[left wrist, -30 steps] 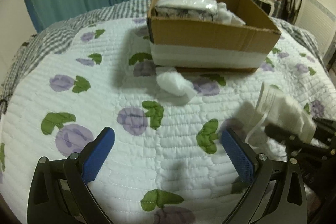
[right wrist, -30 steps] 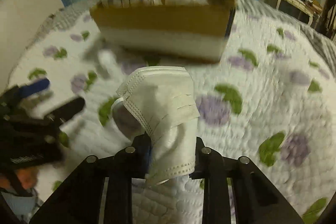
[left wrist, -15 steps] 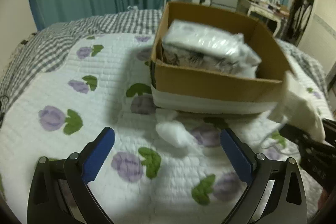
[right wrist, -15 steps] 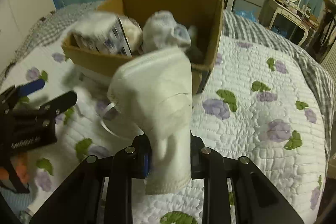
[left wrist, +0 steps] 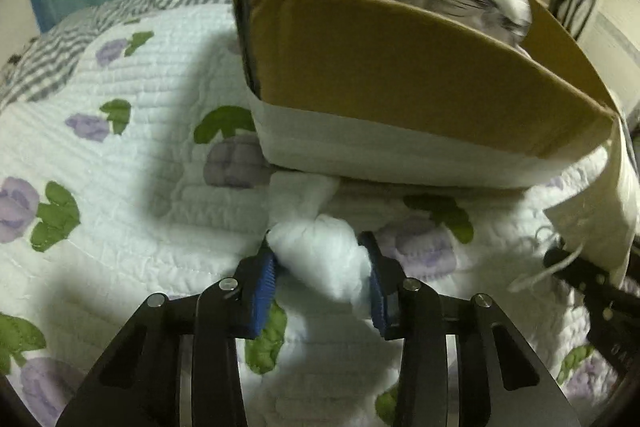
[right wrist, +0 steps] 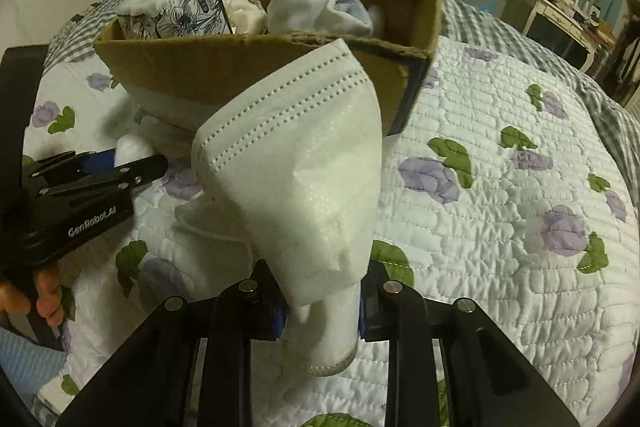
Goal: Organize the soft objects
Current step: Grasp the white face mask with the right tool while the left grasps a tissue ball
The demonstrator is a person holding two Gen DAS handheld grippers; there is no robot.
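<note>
1 cotton wad point(left wrist: 320, 259) pinched in left jaws (beside box point(left wrist: 400, 83)), 1 face mask point(right wrist: 304, 183) pinched in right jaws

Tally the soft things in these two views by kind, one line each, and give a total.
Face mask, held in the right hand-held gripper: 1
Cotton wad, held in the left hand-held gripper: 1
Tissue pack, in the cardboard box: 1
White sock bundle, in the box: 1
Total: 4

A white folded face mask point(right wrist: 304, 187) is standing upright, pinched at its lower end, while a white cotton wad point(left wrist: 320, 259) is lying squeezed on the floral quilt point(left wrist: 120, 187) just before the cardboard box point(left wrist: 400, 87).
</note>
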